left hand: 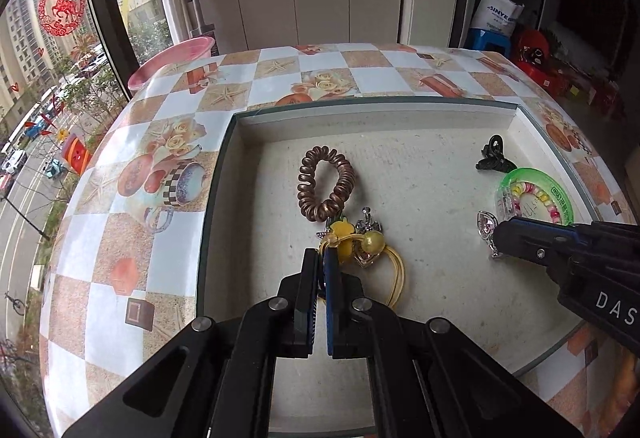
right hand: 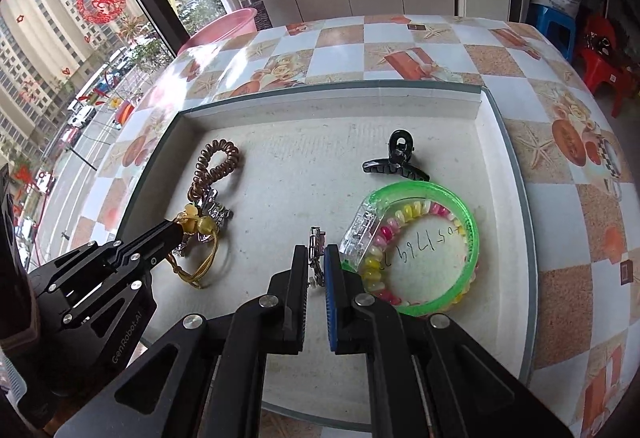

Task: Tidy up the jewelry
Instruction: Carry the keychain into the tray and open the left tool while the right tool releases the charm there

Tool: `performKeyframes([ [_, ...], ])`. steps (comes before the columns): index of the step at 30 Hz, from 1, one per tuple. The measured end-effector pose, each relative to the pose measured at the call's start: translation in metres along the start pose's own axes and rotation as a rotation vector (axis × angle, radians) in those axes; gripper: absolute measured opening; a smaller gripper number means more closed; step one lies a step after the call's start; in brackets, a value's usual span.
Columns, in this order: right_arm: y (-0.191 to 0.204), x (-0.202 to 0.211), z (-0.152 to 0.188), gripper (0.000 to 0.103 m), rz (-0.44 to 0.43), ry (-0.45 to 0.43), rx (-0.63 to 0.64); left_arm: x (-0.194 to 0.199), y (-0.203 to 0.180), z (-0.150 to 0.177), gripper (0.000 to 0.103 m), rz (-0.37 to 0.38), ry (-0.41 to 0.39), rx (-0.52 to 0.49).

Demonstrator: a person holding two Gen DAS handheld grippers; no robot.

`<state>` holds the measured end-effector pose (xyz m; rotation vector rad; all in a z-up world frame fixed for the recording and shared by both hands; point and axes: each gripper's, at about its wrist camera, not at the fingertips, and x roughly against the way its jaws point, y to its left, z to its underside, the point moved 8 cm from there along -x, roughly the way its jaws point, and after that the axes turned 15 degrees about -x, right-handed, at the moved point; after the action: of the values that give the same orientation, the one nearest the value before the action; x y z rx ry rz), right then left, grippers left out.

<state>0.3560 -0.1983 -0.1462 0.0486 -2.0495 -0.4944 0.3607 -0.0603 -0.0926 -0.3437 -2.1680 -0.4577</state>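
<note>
A shallow white tray lies on the checked table. My left gripper is shut on a yellow elastic hair tie with yellow beads, low over the tray floor. A brown coil hair tie and a silver charm lie just beyond it. My right gripper is shut on a small silver pendant, beside a green bangle.
A multicoloured coil bracelet lies inside the bangle. A black claw clip rests behind it. A pink basin sits past the table's far left edge, by the window. Cabinets stand behind the table.
</note>
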Motion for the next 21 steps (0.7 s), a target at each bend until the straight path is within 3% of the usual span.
performKeyframes([
  [9,-0.006,0.018,0.000,0.012,-0.079,-0.003,-0.082,0.009,-0.001,0.000,0.015,-0.031,-0.007,-0.007],
  [12,-0.008,0.029,-0.001,0.028,-0.093,-0.017,-0.101,0.015,-0.002,-0.002,0.015,-0.028,-0.017,-0.004],
  [13,-0.009,0.032,-0.001,0.041,-0.095,-0.025,-0.108,0.017,-0.002,-0.003,0.015,-0.026,-0.020,-0.003],
  [14,-0.010,0.036,-0.001,0.046,-0.098,-0.034,-0.113,0.019,-0.003,-0.005,0.015,-0.025,-0.024,-0.003],
  [21,-0.016,0.058,-0.001,0.046,-0.103,-0.070,-0.139,0.022,-0.004,-0.008,0.016,-0.016,-0.019,0.010],
])
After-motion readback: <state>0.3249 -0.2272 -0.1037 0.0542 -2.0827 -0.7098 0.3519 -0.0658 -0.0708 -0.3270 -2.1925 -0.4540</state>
